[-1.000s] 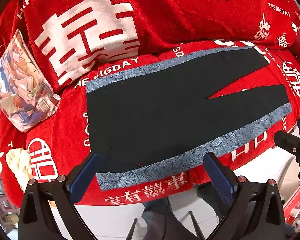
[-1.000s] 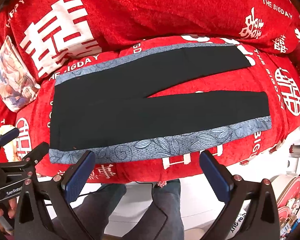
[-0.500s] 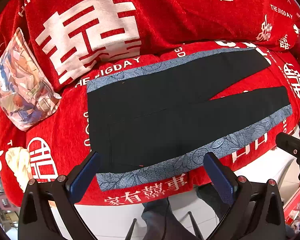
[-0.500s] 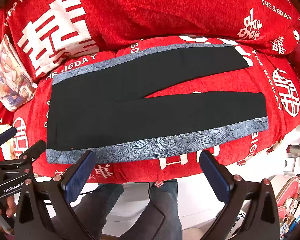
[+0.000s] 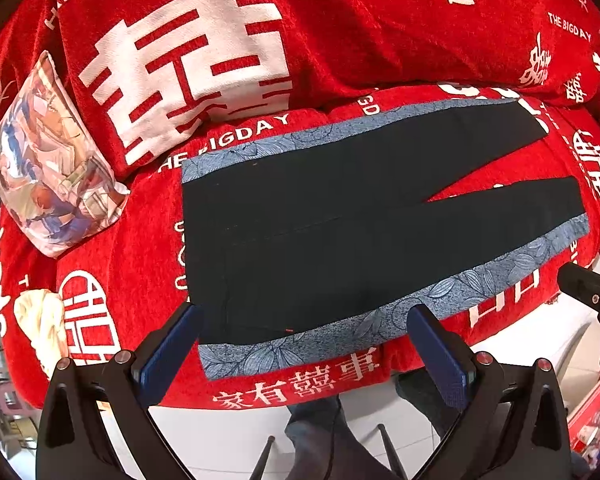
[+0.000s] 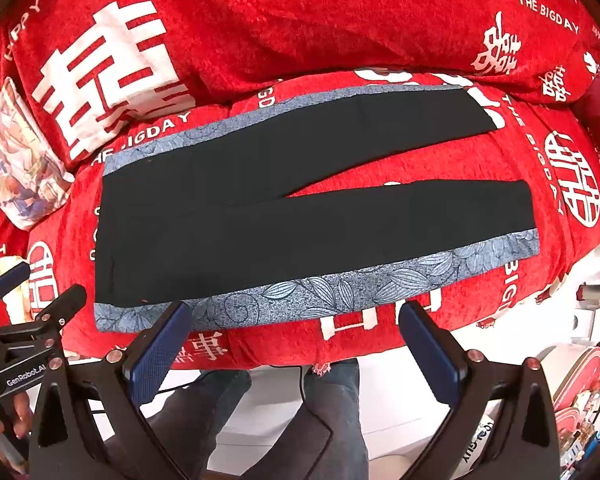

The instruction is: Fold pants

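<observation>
Pants (image 5: 340, 232), one pair; two spread-fingered grippers, empty.

1. A home living room: a sofa (image 6: 340, 12) draped in a red wedding-print cover (image 5: 100, 240) fills the view ahead of both grippers.
2. A printed cushion (image 5: 48, 168) leans far left.
3. Pale tiled floor (image 5: 228, 440) lies below.

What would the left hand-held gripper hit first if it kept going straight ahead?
Probably the pants, near the waist end by the blue patterned side stripe. The left hand-held gripper is open and nothing shows in between, though depth is unclear.
</observation>
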`<state>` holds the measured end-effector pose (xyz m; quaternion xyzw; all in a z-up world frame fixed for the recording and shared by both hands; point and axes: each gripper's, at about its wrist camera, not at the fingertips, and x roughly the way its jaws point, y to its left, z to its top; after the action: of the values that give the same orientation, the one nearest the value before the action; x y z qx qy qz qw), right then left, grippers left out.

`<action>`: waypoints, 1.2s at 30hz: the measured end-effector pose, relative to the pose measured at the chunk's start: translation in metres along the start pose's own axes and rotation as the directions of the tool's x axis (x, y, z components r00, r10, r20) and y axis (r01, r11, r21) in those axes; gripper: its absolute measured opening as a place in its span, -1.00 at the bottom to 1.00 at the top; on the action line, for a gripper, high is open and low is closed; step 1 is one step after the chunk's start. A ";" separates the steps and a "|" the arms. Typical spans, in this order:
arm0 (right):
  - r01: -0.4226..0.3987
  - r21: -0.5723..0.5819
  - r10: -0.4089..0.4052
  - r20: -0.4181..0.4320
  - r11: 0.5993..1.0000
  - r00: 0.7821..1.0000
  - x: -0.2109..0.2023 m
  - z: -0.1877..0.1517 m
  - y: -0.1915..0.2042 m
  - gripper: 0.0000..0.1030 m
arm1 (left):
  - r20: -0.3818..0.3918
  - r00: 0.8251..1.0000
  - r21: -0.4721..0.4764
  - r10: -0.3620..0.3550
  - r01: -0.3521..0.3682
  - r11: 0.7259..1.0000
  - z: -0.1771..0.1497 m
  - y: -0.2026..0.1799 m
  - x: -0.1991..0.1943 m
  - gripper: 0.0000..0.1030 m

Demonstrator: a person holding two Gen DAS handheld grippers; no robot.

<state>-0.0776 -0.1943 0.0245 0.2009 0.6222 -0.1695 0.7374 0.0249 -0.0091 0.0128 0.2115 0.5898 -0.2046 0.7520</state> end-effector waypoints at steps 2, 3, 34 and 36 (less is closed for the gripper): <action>0.001 0.001 -0.001 -0.005 1.000 1.000 0.001 0.001 0.000 1.00 | -0.004 1.000 -0.006 0.000 0.000 1.000 0.001 0.003 0.000 1.00; 0.000 0.001 0.000 -0.006 1.000 1.000 0.001 0.001 0.000 1.00 | -0.006 1.000 -0.009 0.000 0.000 1.000 0.001 0.003 0.000 1.00; -0.113 -0.032 0.114 0.016 0.993 0.993 0.019 0.017 -0.049 1.00 | -0.083 0.990 -0.065 0.118 -0.123 0.990 -0.006 -0.031 0.019 1.00; -0.143 -0.040 0.143 0.004 0.989 0.990 0.025 0.017 -0.056 1.00 | -0.095 0.987 -0.086 0.128 -0.137 0.987 -0.008 -0.039 0.022 1.00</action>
<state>-0.0873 -0.2515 -0.0028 0.2299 0.6069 -0.1047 0.7535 0.0018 -0.0380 -0.0134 0.2245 0.6162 -0.1170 0.7458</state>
